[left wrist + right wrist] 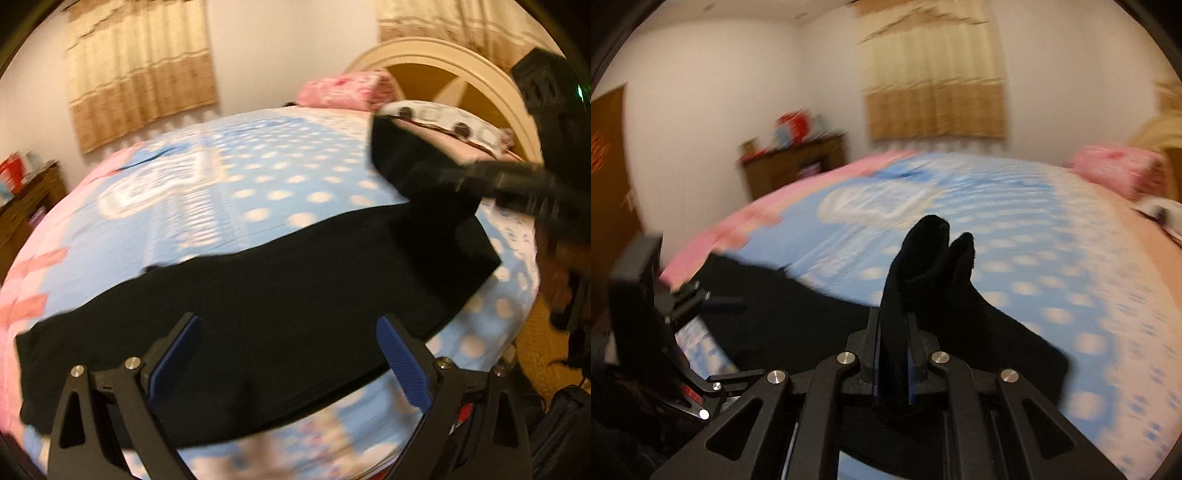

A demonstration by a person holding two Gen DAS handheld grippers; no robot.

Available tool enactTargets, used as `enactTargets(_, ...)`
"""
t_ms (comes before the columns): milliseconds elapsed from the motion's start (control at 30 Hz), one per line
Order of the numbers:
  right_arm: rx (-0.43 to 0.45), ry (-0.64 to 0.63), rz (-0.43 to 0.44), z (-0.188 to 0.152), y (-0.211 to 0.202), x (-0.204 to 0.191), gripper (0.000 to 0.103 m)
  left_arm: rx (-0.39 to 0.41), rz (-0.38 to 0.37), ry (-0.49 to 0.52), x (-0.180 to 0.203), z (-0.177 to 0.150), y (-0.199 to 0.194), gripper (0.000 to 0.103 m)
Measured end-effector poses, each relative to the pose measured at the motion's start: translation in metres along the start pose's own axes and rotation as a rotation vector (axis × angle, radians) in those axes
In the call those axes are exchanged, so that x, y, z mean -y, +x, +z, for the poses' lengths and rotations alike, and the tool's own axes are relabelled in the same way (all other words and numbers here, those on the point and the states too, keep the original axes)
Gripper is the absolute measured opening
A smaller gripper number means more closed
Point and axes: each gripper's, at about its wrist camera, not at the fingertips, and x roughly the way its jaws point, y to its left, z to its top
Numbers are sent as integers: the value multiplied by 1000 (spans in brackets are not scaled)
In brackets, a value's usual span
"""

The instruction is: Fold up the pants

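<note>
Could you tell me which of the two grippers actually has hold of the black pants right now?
The right gripper: its jaws are clamped on a fold of the black pants. The left gripper stands open above the cloth, pinching nothing.

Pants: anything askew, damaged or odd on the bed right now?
Nothing damaged. The black pants lie across the bedspread with one end lifted, pinched in the right gripper; that fits a fold. The left gripper is open above them. Frames are motion-blurred.
</note>
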Motion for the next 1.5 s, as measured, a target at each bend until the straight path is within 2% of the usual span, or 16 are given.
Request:
enactTargets(67, -46, -73, 15, -3, 32, -31, 10, -3, 21, -37, -15, -6, -3, 97)
enactTargets(200, -113, -101, 44, -11, 66, -56, 10, -8, 46, -97, -34, -13, -1, 97)
enactTargets(533, -162, -114, 93, -24, 91, -69, 10, -22, 86, -148, -48, -17, 7, 97)
enactTargets(767, -167, -114, 125, -26, 98, -76, 10, -18, 102, -178, -56, -18, 8, 97)
enactTargets(833, -205, -136, 140, -31, 105, -80, 10, -21, 107, -184, -57, -19, 8, 97)
enactTargets(900, -207, -153, 142, -35, 106, -82, 11, -23, 110, -189, -58, -19, 8, 97)
enactTargets(967, -207, -157, 150, -33, 105, -84, 16, -18, 121, -197, -59, -18, 6, 97)
enactTargets(1000, -203, -151, 165, -32, 104, -84, 24, -14, 122, -203, -60, -18, 4, 97)
enactTargets(1033, -197, -139, 210, -32, 102, -84, 46, -8, 124, -212, -61, -17, 3, 97)
enactTargets(1100, -188, -130, 265, -33, 97, -84, 64, -1, 126, -229, -63, -14, 0, 97)
enactTargets(1200, -159, -152, 238, -34, 77, -79, 64, -8, 90, -254, -63, -10, 0, 97)
enactTargets(1333, -75, -45, 205, -38, 31, -34, 64, -46, 5, -252, -44, 1, 17, 96)
enactTargets(1467, -7, 78, 60, -55, -6, 18, 64, -57, -19, -204, -16, 16, 34, 79)
enactTargets(1500, 3, 109, 47, -58, -10, 27, 64, -75, -19, -198, -10, 20, 42, 76)
